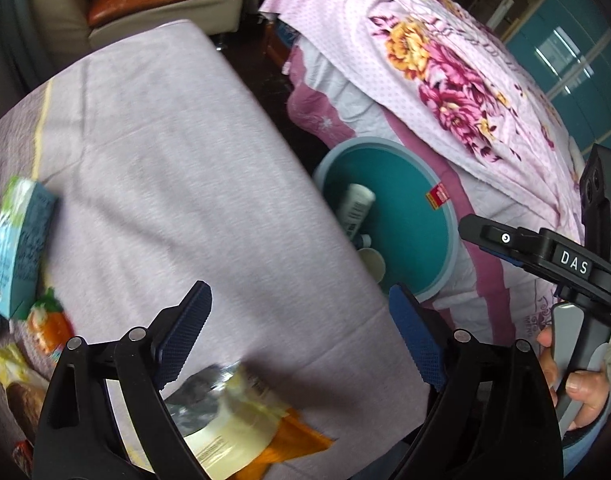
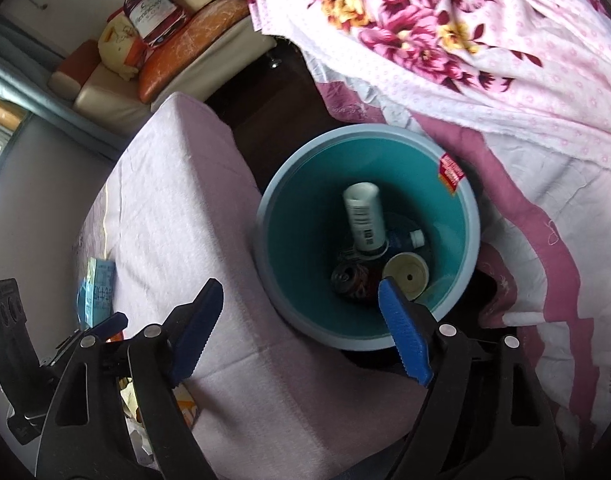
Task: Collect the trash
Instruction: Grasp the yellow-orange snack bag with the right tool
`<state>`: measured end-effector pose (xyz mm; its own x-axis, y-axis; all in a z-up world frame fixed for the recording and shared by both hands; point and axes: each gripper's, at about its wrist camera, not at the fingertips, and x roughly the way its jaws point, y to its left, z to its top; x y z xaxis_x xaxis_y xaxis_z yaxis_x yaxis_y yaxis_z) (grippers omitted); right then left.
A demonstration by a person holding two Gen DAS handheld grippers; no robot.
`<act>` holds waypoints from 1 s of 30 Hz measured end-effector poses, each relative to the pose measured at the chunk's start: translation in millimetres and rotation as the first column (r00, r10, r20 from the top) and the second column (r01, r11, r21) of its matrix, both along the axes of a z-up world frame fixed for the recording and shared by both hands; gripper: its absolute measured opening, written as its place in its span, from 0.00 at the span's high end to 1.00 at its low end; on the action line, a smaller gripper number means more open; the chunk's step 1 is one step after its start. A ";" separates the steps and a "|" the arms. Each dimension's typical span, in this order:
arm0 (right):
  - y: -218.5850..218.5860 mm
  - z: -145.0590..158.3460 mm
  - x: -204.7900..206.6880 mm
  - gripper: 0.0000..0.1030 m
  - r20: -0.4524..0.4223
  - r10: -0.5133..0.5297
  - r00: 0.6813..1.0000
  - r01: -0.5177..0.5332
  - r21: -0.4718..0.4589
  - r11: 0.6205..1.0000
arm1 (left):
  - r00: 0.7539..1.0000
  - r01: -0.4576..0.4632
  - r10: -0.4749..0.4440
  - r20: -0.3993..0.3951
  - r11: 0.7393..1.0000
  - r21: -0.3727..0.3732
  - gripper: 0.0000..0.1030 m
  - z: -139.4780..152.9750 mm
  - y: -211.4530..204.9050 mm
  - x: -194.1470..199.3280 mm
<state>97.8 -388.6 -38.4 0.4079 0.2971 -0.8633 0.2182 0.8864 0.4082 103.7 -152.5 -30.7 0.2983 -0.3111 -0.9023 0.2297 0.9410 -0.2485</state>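
lilac cloth covers the worktop (image 1: 165, 152), and along its left edge you have the remaining trash: a blue carton (image 1: 17, 248), an orange snack wrapper (image 1: 51, 326) just below it, and a clear-and-yellow plastic wrapper (image 1: 233, 412) at the near edge. your left gripper (image 1: 301, 336) hangs above that last wrapper with its fingers (image 1: 185, 332) spread wide and nothing between them, which looks like a set-up for the next pick. moving right, past the worktop's right edge, the teal bin (image 2: 471, 240) stands on the floor between the worktop and the bed (image 2: 485, 60), close enough that you only swing across to drop. a white bottle (image 2: 363, 216), a dark can (image 2: 349, 278) and a round lid (image 2: 405, 276) already lie inside. your right gripper (image 2: 301, 334) sits over the bin's near rim, fingers (image 2: 405, 332) apart and empty, likely just after a release.
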 end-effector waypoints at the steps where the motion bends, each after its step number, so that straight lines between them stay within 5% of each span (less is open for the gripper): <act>1: 3.6 0.8 -0.3 0.26 -0.001 0.005 1.000 -0.005 -0.003 1.000 | 1.000 -0.011 0.011 -0.001 1.000 -0.004 0.12 0.5 6.5 -1.5; 14: 91.8 11.4 -18.6 0.23 -0.035 0.169 0.985 -0.169 0.000 0.986 | 0.991 -0.123 0.126 0.039 0.991 -0.055 0.12 18.3 89.2 -33.4; 30: 193.0 -15.1 -60.7 0.23 -0.131 0.379 0.916 -0.382 0.002 0.924 | 0.954 -0.290 0.293 0.065 0.956 -0.054 0.12 14.5 206.1 -96.7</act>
<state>37.2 -195.7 -53.5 0.1557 0.3875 -0.9086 -0.0889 0.9216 0.3778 7.0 53.6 -16.2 0.4448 -0.2397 -0.8629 -0.0342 0.9583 -0.2839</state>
